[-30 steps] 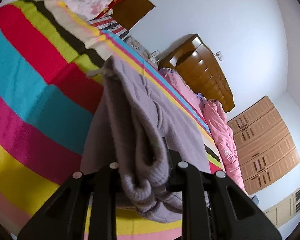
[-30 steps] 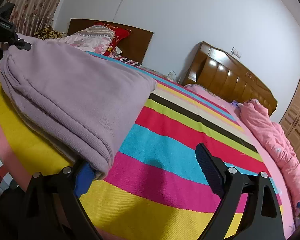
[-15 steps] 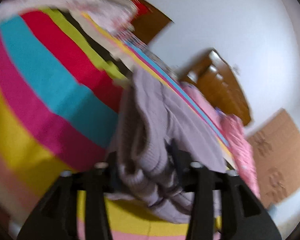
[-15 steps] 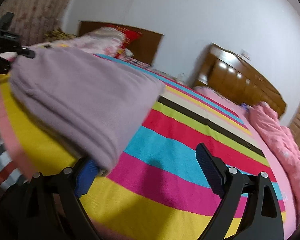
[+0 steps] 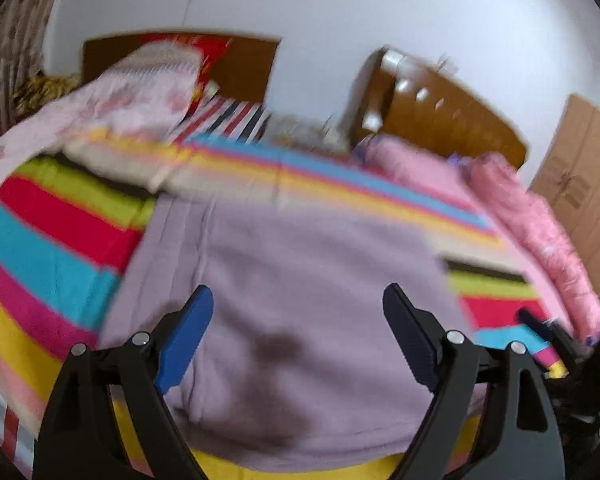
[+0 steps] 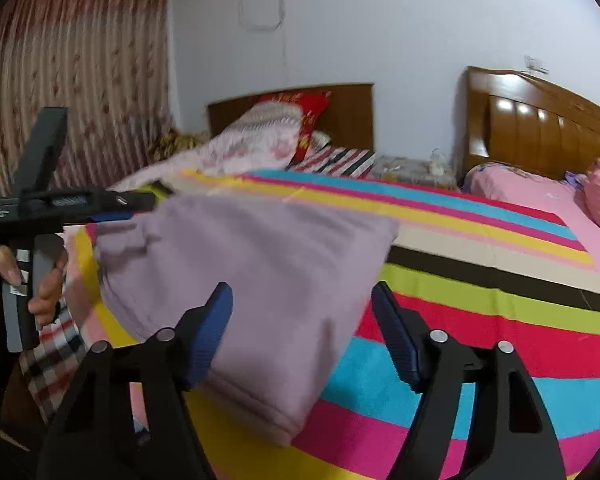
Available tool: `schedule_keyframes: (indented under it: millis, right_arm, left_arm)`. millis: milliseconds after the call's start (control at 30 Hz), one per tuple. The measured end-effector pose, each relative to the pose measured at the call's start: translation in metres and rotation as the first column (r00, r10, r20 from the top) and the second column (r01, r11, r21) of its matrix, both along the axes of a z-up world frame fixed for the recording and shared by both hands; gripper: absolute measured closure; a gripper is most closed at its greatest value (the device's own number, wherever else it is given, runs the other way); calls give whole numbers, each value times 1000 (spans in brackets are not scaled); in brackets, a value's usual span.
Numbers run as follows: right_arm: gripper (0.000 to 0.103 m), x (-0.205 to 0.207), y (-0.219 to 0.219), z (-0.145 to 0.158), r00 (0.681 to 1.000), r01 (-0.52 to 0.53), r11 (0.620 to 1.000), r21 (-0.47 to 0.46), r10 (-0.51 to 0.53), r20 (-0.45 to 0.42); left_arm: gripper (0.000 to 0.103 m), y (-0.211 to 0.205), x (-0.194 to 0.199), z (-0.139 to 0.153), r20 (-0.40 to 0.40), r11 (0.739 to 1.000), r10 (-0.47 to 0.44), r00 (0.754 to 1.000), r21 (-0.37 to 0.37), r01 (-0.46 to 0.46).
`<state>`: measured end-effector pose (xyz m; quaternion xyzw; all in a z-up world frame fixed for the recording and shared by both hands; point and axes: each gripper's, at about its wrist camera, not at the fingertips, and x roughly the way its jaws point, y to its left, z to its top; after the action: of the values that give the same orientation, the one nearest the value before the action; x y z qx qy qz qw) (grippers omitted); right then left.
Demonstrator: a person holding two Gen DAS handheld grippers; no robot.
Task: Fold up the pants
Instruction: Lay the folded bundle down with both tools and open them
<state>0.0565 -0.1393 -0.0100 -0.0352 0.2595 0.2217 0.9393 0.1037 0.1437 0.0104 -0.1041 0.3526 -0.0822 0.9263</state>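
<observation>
Between and beyond the fingers of the left gripper [image 5: 298, 332], the pants [image 5: 292, 280] lie as a folded lilac bundle on the striped blanket [image 5: 48, 236]. The left jaws stand wide and are opening, with no cloth pressed by either pad; the fabric sits below the gap, not in it. The right gripper [image 6: 302, 332] hovers over the near corner of the pants [image 6: 260, 280]; its jaws stand fairly wide and are closing, and neither pad bears on the fabric.

Procedure for the step in hand, judged to be release and clearance after a fold:
- Let each pad separate fully from the cloth before the gripper moves off, so no layer is dragged along
- Lift clear of the bundle rather than sliding across it; the knit looks soft and likely to shift
- Check that the folded edges line up; the corner nearest the right fingers looks thick and rounded, and may need flattening

Limits of view:
- The left view is blurred, so seams and layer count cannot be read
- The dark patch between the left fingers appears to be shadow; this is not certain
- The underside and the far edge of the bundle are hidden
- The hand [image 6: 46, 288] holding the left gripper shows only in part
</observation>
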Motion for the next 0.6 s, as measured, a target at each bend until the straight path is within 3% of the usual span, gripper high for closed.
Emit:
schedule_keyframes:
  millis: [67,133,200,267,367,500,600]
  right_arm:
    - [33,-5,13,-11,997,-67,997,-45,66,-28]
    - [31,-13,29,-35,990,-135,980,-145,126,-67]
    - [24,-18,30,-46,990,-132,976,-173,123,-62]
    - [18,-11,20,-51,985,-124,987,-98,110,-131]
    - [18,-8,19,-56,979,-121,984,-133,96,-181]
    - [18,-27,12,-40,979,-180,976,-125,165,-121]
    - [18,-26,2,-16,971,-225,973,-49,220,-91]
  left_arm:
    - [25,10,-9,-27,-34,1000,16,999,16,-16]
    - [25,13,-23,-34,24,998,-31,999,60,29]
    - [25,13,-34,-36,28,993,-52,998,106,49]
    - [25,16,-33,-37,33,995,-48,998,89,45]
    - [25,18,-34,-41,52,998,-28,998,54,25]
    - [25,18,-26,-50,68,997,-40,997,69,35]
    - [25,18,-27,-47,78,997,-42,996,62,37]
